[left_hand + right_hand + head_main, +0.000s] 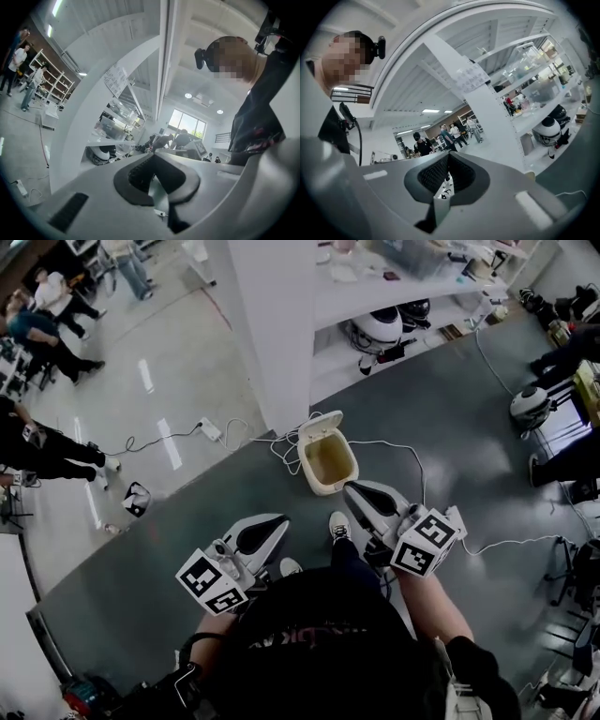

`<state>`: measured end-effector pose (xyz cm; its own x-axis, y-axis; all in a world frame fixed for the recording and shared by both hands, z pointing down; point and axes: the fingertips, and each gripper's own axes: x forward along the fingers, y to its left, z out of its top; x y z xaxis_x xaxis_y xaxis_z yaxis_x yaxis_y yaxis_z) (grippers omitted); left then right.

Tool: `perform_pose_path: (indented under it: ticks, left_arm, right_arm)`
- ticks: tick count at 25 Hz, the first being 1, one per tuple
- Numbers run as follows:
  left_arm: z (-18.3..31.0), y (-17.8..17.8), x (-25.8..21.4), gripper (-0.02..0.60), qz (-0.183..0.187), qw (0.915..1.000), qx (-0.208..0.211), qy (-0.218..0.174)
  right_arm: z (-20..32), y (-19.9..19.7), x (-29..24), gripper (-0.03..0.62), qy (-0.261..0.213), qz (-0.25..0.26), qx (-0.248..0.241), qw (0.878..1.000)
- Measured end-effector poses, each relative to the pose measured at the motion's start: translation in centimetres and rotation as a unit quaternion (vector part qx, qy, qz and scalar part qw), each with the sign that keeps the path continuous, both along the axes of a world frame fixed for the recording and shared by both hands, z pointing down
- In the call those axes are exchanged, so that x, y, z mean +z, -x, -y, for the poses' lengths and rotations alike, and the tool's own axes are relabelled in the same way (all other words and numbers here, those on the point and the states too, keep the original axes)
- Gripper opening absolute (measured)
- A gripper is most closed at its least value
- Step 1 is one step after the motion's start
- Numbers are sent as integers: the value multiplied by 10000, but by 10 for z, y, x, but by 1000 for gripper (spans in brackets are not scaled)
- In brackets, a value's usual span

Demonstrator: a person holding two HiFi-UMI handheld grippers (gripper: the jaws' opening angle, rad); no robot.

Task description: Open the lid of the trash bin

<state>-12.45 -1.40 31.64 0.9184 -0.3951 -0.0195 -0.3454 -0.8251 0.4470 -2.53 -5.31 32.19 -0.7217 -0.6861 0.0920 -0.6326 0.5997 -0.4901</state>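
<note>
The cream trash bin stands on the dark floor just beyond my feet. Its lid is tipped up at the far rim, and the inside shows and looks empty. Both grippers are raised in front of my chest and point level, well above the bin. In the head view my left gripper is below and left of the bin, my right gripper just right of its near corner. Neither touches it. The left gripper and the right gripper both have their pads together with nothing between them.
A white pillar and shelf unit rise right behind the bin. White cables and a power strip lie on the floor around it. My shoe is near the bin. People stand far left.
</note>
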Motion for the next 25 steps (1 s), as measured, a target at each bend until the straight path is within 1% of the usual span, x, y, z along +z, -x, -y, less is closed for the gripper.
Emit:
perform_pose_path:
  ticks: [4,6,9,13,18,25]
  left_arm:
    - [-5,8,-6,0,-22,9999,103,-15]
    - [-9,14,-8,0,-129,9997,174,76]
    - [-17,19,-13,0,-354,9985,307,267]
    - [-24,21,-16,0,-319,9985,401,197]
    - [-33,22,-31,0,-448,9982,400,85]
    - [-46,23,-29,0,-493,9979,397,134]
  right_arm:
    - [-33,31,-32,6,-450,2,-217,9988]
    - [-46,42,-39,6,-560,6,-243,9981]
    - [-62,55,-37,6,-497,140,-212,9984]
    - [-76,60,-36,6,-497,143,-172,9985]
    - [-87,57,-44,6,-558,218,-156,9981]
    - [-96,63,-39,6,-397,330,-225,9984]
